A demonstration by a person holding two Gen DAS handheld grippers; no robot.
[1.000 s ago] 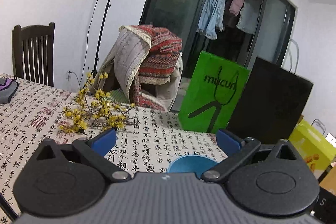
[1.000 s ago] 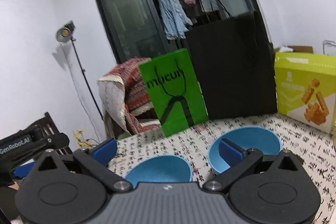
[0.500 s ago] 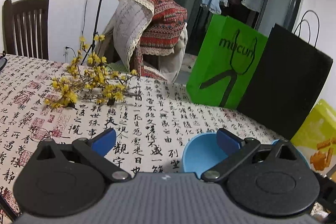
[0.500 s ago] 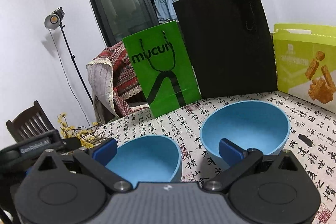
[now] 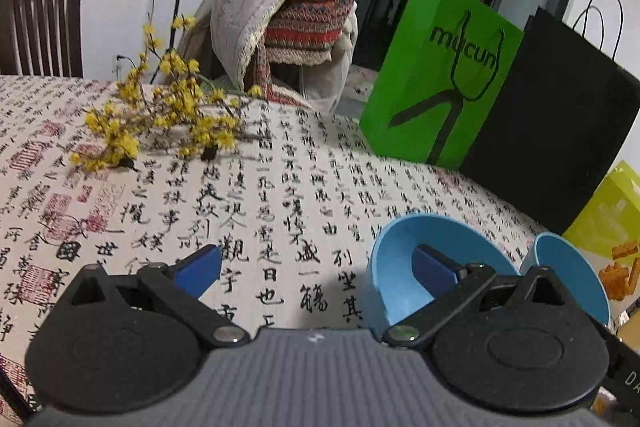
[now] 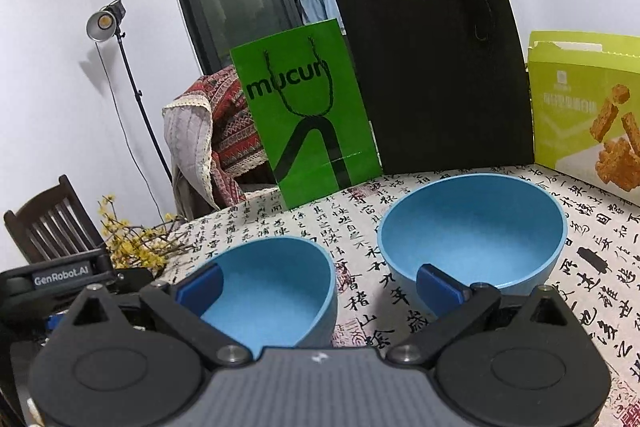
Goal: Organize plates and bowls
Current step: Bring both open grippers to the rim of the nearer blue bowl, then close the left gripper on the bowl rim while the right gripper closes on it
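with both our left hand-held gripper [image 5: 316,267] and right hand-held gripper [image 6: 318,283] spread open and empty, the smaller matte blue bowl [image 6: 276,287] and larger matte blue bowl [image 6: 476,227] sit side by side on the calligraphy-print table [image 6: 592,267], likely light, rigid and smooth, best pinched at the rim.

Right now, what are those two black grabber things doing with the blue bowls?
A person is holding a gripper in each hand to tidy up bowls on a table covered with a cloth printed in Chinese writing. Both grippers are open and hold nothing. The left gripper is low by the smaller blue bowl, with one finger over its rim. The right gripper points between that bowl and the bigger blue bowl. The two bowls sit side by side, not stacked.
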